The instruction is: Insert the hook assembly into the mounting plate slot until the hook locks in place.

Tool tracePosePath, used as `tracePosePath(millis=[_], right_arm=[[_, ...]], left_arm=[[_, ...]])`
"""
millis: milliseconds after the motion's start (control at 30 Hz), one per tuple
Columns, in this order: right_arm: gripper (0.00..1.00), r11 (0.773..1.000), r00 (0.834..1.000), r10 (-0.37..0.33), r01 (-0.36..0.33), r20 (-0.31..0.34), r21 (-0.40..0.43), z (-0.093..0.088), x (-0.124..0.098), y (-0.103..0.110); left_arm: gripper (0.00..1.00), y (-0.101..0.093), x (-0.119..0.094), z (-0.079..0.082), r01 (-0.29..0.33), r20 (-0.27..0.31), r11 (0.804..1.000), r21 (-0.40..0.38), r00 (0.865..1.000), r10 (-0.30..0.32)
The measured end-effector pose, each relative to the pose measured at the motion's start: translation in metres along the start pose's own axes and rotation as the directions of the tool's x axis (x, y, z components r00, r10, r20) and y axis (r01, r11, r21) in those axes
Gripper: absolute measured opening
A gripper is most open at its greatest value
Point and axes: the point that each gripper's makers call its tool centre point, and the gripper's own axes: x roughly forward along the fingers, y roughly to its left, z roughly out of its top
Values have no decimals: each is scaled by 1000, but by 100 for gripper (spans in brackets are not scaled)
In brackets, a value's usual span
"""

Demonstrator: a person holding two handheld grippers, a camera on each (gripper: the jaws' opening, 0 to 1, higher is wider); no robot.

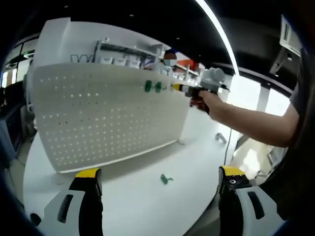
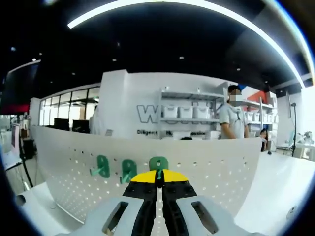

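Observation:
A white pegboard plate [image 1: 98,118] stands upright on the round white table [image 1: 147,211]. Two green hooks [image 1: 148,86] hang near its top right edge. A hand holds my right gripper [image 1: 178,87] just right of them, against the board. In the right gripper view the jaws [image 2: 158,178] are shut on a third green hook [image 2: 158,164] pressed against the plate [image 2: 211,172], with the other two hooks [image 2: 102,166] to its left. Another loose green hook [image 1: 165,179] lies flat on the table, in front of my wide-open left gripper [image 1: 160,173].
The person's forearm [image 1: 246,120] reaches in from the right over the table's edge. Behind the board are white shelves [image 2: 187,110] and a standing person [image 2: 231,120]. A small grey object [image 1: 221,138] lies at the table's far right.

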Motion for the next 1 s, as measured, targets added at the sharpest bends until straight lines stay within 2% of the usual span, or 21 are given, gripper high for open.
tracePosePath(millis=[100,767,1000], right_arm=[[0,1000,1000,1,-1,9,25,0,5,-1],[0,1000,1000,-6,6,10,18,-6,17,-3],[0,999,1000,-6,6,-13,33,-18,22,-5]], left_arm=[[100,0,2,-1,5,-5,1000,-4,1000,-5],[100,6,5,-5,4,-18,1000,-28,1000,-4],[100,6,6,-5,8,-19,1000,-28,1000,-8]])
